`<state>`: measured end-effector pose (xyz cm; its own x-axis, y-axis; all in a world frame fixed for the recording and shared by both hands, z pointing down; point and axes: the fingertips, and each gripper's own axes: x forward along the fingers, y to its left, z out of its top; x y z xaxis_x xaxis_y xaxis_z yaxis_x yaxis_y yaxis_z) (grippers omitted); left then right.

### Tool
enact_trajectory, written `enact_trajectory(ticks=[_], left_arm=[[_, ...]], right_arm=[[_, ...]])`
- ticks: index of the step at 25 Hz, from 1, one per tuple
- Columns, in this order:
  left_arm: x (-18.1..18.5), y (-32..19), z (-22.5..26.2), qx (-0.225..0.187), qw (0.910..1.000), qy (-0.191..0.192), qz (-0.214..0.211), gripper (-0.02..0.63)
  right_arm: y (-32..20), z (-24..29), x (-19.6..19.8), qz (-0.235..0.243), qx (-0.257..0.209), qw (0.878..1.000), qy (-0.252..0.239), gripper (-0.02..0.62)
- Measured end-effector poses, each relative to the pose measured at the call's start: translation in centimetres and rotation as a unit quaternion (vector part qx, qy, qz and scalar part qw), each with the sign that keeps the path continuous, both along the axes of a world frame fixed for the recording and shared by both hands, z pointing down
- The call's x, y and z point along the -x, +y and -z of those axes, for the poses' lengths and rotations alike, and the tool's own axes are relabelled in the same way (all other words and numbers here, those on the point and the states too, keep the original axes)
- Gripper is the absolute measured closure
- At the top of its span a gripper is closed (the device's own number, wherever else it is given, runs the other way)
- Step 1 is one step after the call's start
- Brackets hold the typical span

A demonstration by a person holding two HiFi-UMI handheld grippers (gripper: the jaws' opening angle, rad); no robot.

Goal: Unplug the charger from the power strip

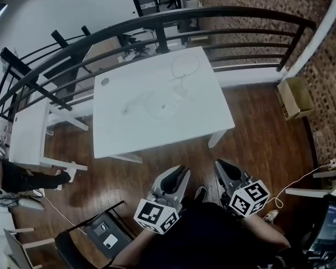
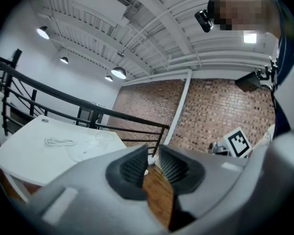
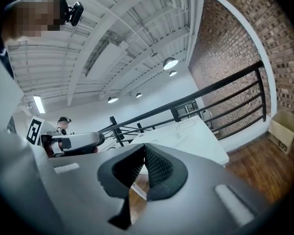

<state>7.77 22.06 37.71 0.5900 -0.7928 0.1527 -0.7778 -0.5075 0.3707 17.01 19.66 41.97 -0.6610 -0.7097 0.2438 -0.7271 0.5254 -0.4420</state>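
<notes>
A white table (image 1: 157, 133) stands ahead of me on the wood floor. On it lie a pale power strip with a charger (image 1: 169, 103), hard to tell apart, and a looped white cable (image 1: 185, 66). Both grippers hang well short of the table, close to my body. My left gripper (image 1: 178, 171) has its jaws a little apart with nothing between them (image 2: 153, 153). My right gripper (image 1: 219, 163) is shut and empty, its pads meeting at the tips (image 3: 143, 148). The table (image 2: 34, 153) with a coiled cable (image 2: 59, 142) also shows in the left gripper view.
A black railing (image 1: 173, 24) runs behind the table. A cardboard box (image 1: 294, 97) sits by the brick wall at the right. A small white side table (image 1: 28, 133) and a person's leg (image 1: 28, 179) are at the left, a black chair (image 1: 95, 234) near me.
</notes>
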Motion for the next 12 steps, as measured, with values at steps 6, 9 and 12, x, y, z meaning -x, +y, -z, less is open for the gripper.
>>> enact_trajectory(ticks=[6, 9, 12], left_arm=[[1.5, -2.3, -1.3, 0.017, 0.9995, -0.006, 0.027, 0.532], [2.5, -3.9, -2.4, 0.013, 0.9996, -0.008, 0.025, 0.532], [3.6, -6.7, -2.8, 0.010, 0.9994, -0.022, 0.024, 0.532]], right_arm=[[-2.5, -1.6, 0.8, 0.016, 0.017, 1.000, -0.002, 0.584], [-4.1, -2.2, 1.7, 0.019, 0.017, 1.000, 0.003, 0.584], [-6.5, -2.5, 2.2, 0.013, 0.019, 1.000, 0.012, 0.584]])
